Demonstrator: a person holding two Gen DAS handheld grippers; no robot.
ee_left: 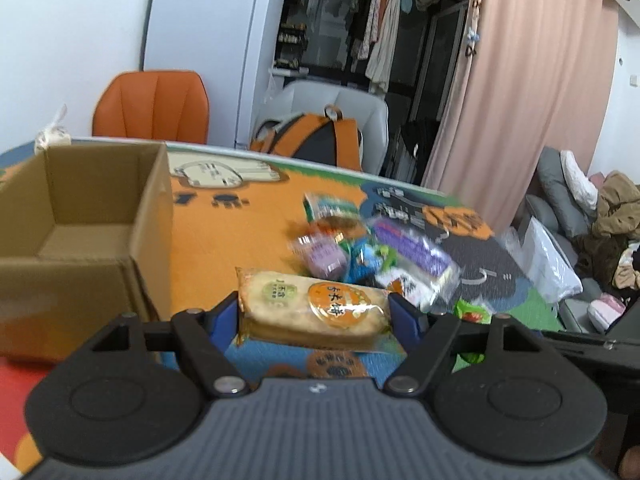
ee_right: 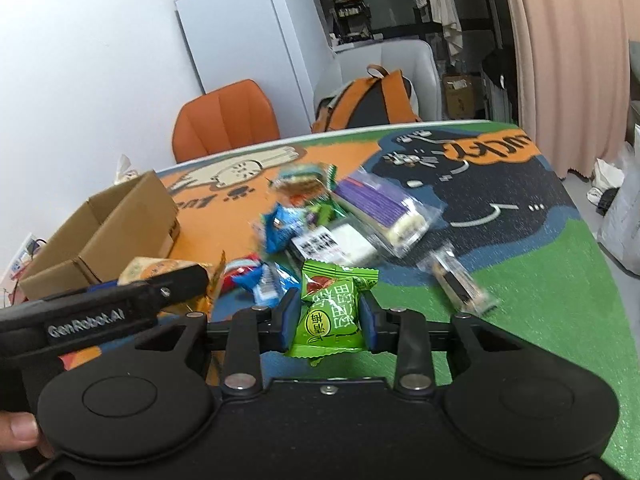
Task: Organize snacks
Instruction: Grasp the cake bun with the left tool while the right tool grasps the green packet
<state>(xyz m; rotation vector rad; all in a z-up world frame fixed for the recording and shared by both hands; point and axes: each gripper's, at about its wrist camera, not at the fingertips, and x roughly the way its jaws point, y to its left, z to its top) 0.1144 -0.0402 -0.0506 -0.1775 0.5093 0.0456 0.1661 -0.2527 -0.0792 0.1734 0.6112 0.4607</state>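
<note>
Left wrist: left gripper [ee_left: 314,314] has its jaws wide and clamped on the two ends of a rice cracker pack [ee_left: 314,310]. The pack's long axis runs side to side across the jaws and tilts slightly down to the right; printed face is up, orange round logo toward the right end. The pack is lifted off the mat [ee_left: 224,232]. The box [ee_left: 86,236] sits just left of the gripper, open top, nothing visible inside. The snack pile [ee_left: 360,248] lies ahead and to the right on the mat, blurred; a purple-label pack [ee_left: 412,254] in it lies on a diagonal, near end toward the right. Orange chair [ee_left: 154,106] and backpack [ee_left: 316,136] are behind the table.

Right wrist: right gripper [ee_right: 328,326] has its jaws narrow, pads pressed on both sides of a green candy [ee_right: 330,316]. The candy's long axis runs fore-aft along the fingers, crimped ends near and far, print reading sideways. It sits low over the green part of the mat [ee_right: 520,320]; can't tell if it's clear of the surface. The left gripper [ee_right: 120,300] comes in from the left with the cracker pack [ee_right: 150,270] at its tip, near the box [ee_right: 108,232] corner. The purple-label pack [ee_right: 380,208] lies diagonal in mid table, and a dark bar [ee_right: 460,284] to the right points near-right to far-left. A blue wrapper [ee_right: 264,284] lies just left of the candy. A thumb [ee_right: 18,430] shows at the bottom left edge.
</note>
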